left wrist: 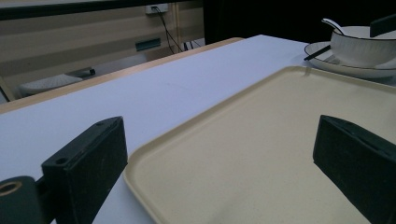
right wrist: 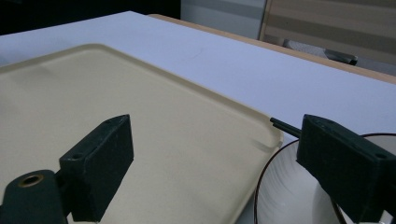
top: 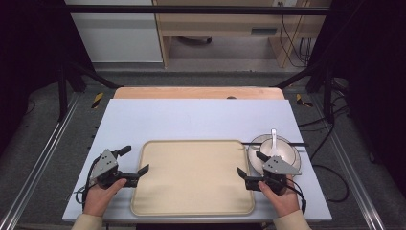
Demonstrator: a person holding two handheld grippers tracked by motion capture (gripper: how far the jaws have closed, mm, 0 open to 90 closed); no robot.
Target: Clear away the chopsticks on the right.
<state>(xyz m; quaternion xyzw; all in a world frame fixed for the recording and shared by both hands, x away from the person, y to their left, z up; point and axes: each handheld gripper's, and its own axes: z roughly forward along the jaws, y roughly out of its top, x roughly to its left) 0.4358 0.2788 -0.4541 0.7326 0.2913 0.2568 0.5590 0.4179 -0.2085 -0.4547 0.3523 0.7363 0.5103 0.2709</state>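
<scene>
Beige, matte, faintly speckled plastic: the tray (top: pixel 193 177) lies flat on the near half of the white table (top: pixel 191 120), between the two grippers, nothing on it. Rounded corners and a low raised rim all round; in the left gripper view the near left corner (left wrist: pixel 140 163) sits between the jaws, and the surface reads as fine-grained, not glossy. Judgement: light and stiff, likely to flex a little if lifted from one side alone; the smooth rim could slip in a shallow pinch. Best hold looks like the raised lip at the middle of each short side, one jaw above and one below, both sides lifted together to keep it level. Left gripper (top: pixel 135 162) is at the tray's left edge, jaws spread wide and gripping nothing; one jaw tip is over the rim, contact cannot be told. Right gripper (top: pixel 251 165) is at the right edge, jaws likewise parted and empty, straddling the gap between tray and dishes. Just beside the tray's far right corner: a white glazed plate (top: pixel 289 146) with a thin dark rim line, carrying a white bowl (left wrist: pixel 362 46) and a white spoon (top: pixel 274 136) standing in the bowl; ceramic by the look, fragile, heavier than the tray. A black chopstick (top: pixel 275 143) lies across the plate's far rim, its tip pointing toward the tray. Risk: the right gripper is close to the plate, so a sideways move could knock it.
</scene>
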